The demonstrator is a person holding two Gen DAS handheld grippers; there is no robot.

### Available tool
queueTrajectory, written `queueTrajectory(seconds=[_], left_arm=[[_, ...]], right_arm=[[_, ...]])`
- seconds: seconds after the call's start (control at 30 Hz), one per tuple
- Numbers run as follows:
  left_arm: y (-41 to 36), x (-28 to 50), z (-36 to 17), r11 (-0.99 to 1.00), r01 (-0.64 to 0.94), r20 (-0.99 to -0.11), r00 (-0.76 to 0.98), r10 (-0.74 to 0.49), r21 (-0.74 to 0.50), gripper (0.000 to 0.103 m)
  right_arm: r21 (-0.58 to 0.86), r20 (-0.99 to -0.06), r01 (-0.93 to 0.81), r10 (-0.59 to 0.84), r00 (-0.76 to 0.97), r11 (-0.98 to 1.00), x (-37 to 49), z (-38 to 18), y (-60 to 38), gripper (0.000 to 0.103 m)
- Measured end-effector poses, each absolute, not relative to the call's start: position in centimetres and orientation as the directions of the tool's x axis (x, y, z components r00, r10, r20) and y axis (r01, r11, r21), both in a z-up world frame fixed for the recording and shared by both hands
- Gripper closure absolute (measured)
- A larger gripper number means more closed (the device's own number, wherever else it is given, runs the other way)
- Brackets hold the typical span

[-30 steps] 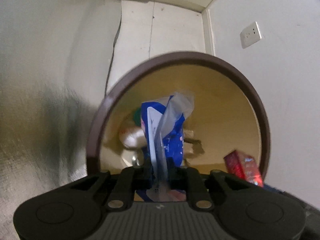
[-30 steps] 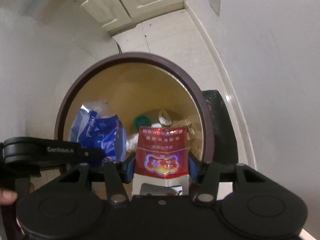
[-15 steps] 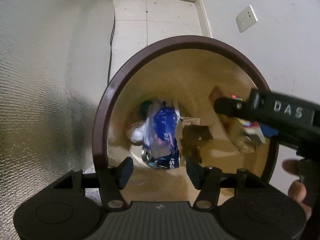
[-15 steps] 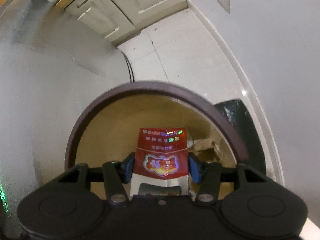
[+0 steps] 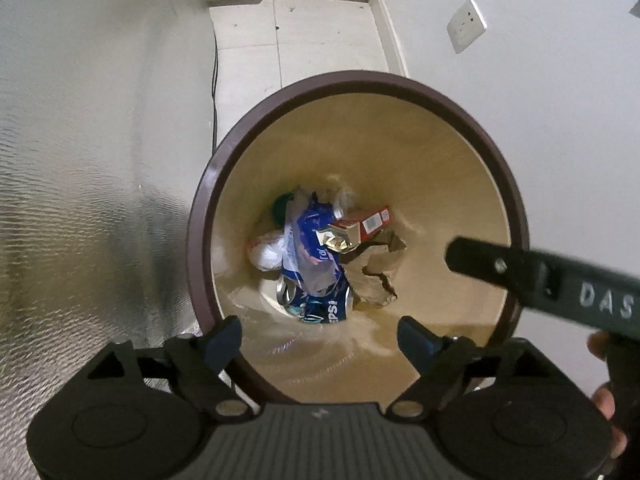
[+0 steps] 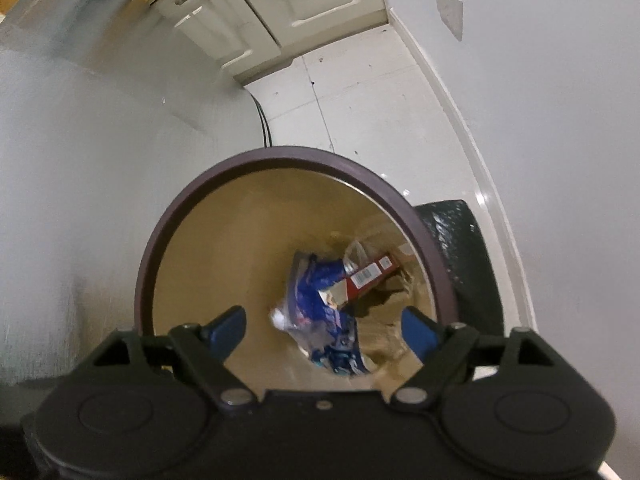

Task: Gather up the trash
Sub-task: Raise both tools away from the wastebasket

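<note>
Pale tiled floor (image 5: 324, 48), white wall (image 5: 540, 92) (one socket (image 5: 467, 25)), perhaps cream cabinets (image 6: 280, 12) beyond.

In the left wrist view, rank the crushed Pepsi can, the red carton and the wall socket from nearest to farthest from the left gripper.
From the left gripper, open above the bin:
1. Crushed Pepsi can, bin bottom, just ahead of the fingertips.
2. Red carton, deeper in the pile, toward the right.
3. Wall socket, outside the bin, on the wall at upper right.
</note>
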State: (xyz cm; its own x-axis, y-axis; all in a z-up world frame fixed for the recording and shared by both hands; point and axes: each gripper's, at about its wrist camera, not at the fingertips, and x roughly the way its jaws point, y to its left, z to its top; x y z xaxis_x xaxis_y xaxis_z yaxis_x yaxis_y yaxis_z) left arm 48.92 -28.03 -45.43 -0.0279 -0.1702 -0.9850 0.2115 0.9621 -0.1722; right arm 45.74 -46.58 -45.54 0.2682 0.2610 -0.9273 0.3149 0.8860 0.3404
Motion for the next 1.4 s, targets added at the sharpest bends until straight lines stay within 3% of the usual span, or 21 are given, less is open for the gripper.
queueTrajectory(seconds=[0.23,0.57,1.4], left_arm=[[-27.6,48.3,-42.6,0.961,0.225,-0.986,0.001,-0.168,-0.164,0.000],[-26.2,46.2,-38.9,0.964,0.232,-0.990,0.033,-0.138,-0.126,0.000],[-22.7,38.8,-27.5,0.966,0.216,-0.963,0.193,-0.187,-0.144,0.000]], right_arm=[[0.306,-0.933,0.270,0.232,0.273,0.913,44.0,-42.6,-47.1,0.016],[0.264,-0.935,0.239,0.186,0.303,0.934,41.7,-38.7,-48.1,0.000],[0.188,-0.915,0.183,0.105,0.390,0.965,33.6,-29.2,-47.1,0.000]])
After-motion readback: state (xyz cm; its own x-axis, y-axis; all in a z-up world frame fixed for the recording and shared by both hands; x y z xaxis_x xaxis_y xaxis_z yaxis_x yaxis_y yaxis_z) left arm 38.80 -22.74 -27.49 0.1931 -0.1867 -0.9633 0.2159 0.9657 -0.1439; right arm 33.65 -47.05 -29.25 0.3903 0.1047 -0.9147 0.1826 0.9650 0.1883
